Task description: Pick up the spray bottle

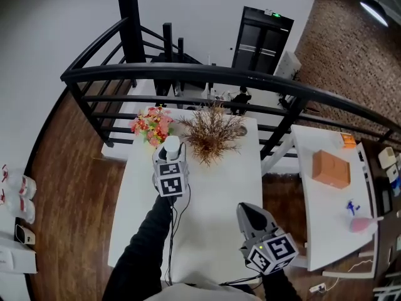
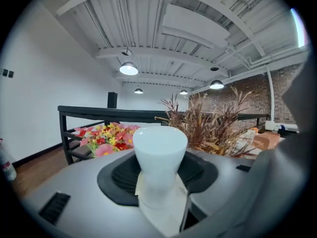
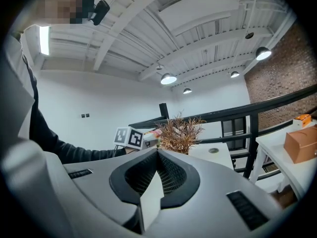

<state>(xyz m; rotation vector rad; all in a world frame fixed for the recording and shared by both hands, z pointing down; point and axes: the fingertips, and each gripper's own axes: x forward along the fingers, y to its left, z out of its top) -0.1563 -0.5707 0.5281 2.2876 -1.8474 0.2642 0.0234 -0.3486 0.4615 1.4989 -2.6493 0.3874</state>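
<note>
Left gripper, jaws closed on the spray bottle, with the black pads against the sides of its white body and the wide white top above them. Bottle upright, at the far tip of this gripper, over the far part of the white table. Just to the left of the bottle a bunch of pink and yellow flowers; just to the right a brown dried plant. Very little room on either side there, and beyond both a black railing across the far end.

Right gripper, jaws pressed together, nothing between them. Placed nearer and to the right, well apart from the bottle, over the right part of the table and near its right edge. Between the two grippers a wide bare stretch of white table, free for moving. Left edge of the table near the left gripper, then wooden floor.

Left arm in a dark sleeve, stretched far forward, gripper almost level. Right gripper held close to the body, pointing to the far side, also almost level.

Farther right, a second white table with a cardboard box.
</note>
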